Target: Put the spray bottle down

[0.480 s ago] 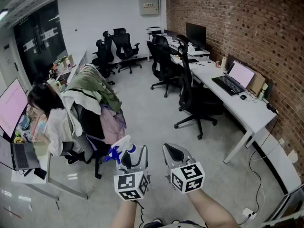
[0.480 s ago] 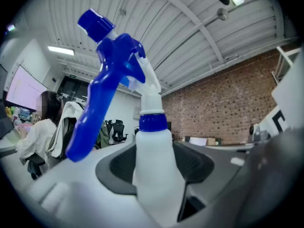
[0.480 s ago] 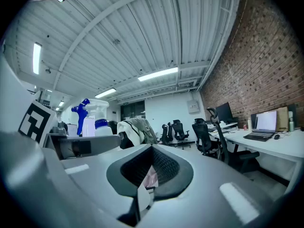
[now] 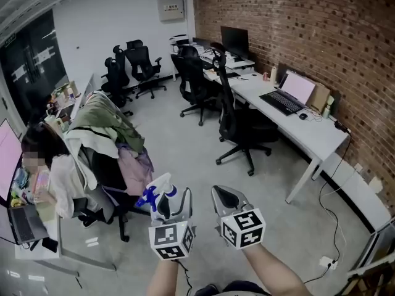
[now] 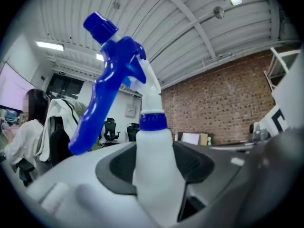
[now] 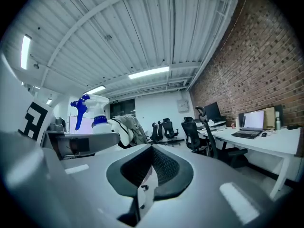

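Two claws: the left claw (image 4: 173, 202) clamps a white spray bottle (image 4: 160, 193) between its pads; the right claw (image 4: 226, 197) alongside is closed, empty.

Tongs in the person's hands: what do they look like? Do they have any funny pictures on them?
The left tongs and the right tongs are smooth grey shells with rounded tips. Inside they have dark ribbed pads. Each carries a white cube printed with black square patterns, a bit like puzzle codes. The forearms behind them are bare, with no sleeves in view.
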Demonstrator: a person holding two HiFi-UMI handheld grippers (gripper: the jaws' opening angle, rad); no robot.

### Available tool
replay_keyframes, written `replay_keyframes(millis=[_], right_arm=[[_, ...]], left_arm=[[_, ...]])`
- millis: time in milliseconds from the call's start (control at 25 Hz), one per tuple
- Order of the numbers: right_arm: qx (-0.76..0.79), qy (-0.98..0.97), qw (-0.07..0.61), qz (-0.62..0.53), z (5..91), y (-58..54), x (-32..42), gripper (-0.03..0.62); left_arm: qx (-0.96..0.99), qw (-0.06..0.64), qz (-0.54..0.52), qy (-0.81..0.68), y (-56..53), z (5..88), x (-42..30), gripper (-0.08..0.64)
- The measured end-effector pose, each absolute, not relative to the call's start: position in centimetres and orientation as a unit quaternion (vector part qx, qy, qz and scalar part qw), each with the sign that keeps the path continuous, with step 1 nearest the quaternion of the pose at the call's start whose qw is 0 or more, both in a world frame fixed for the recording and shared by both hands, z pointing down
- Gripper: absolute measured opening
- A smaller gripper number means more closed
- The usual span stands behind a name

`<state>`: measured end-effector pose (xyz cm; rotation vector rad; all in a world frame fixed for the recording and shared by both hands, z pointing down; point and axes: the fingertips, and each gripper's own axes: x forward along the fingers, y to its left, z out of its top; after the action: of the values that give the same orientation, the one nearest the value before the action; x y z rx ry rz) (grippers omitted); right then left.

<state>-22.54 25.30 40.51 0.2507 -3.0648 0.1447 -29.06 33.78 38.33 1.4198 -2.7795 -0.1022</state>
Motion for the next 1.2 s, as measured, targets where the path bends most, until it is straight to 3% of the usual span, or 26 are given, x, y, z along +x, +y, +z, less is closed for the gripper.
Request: replay_keyframes(millis=[400,1200], right_arm=[[0.172,-0.983,0.035,0.059,42.5,14.2,-19.7,-0.006],[0.402,-0.914,0.038,0.04,42.6,-26.6,-4.4,-0.006]], left_arm=[[0.527,0.029,-0.012,-0.849,21.8,40.8,-28.1,0.235],[0.68,0.06,-0.024,-0.731,-22.9,42.3,-18.2,0.235]])
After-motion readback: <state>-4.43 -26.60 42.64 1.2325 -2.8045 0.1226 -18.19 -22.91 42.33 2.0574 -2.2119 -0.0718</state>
